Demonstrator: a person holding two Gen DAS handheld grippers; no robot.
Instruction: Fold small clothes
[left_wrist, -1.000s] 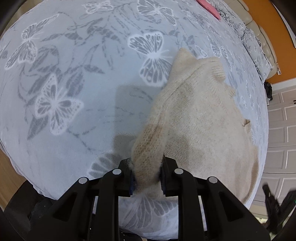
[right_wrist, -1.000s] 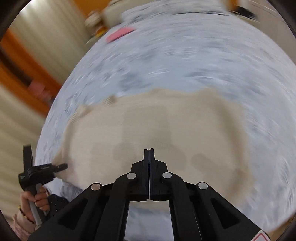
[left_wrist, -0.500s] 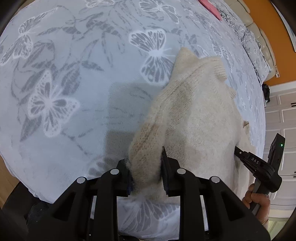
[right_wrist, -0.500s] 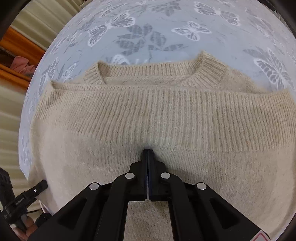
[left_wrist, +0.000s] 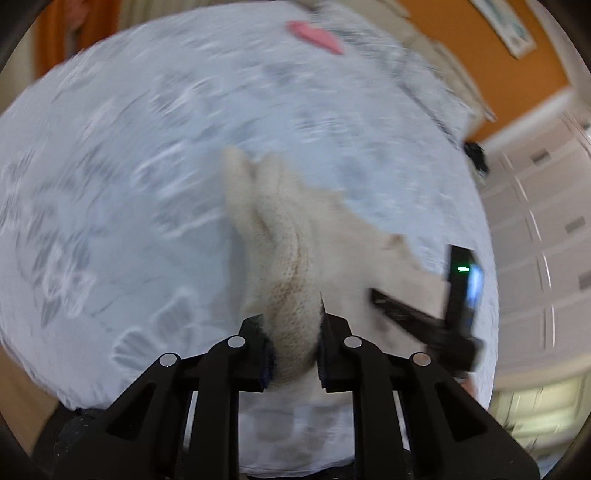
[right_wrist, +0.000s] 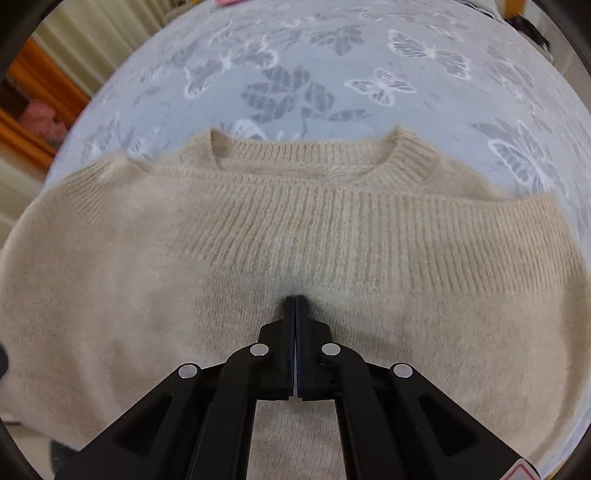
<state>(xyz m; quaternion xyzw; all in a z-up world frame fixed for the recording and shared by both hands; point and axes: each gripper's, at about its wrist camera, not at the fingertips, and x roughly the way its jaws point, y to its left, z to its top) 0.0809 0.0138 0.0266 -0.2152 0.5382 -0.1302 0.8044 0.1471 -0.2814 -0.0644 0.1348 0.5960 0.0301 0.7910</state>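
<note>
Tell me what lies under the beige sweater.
The sweater lies on a pale bedspread printed with grey butterflies, which shows all round it. Its lower hem is folded up over its chest. What is beneath the knit is covered. The shut right tongs press on top.

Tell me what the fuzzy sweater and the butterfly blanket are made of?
The sweater looks like soft beige knitted wool or a similar yarn: ribbed rows and a fuzzy surface show. The butterfly bedcover looks like smooth, thin printed cloth, maybe cotton; it lies flat without shine. I can't be sure of either fibre.
</note>
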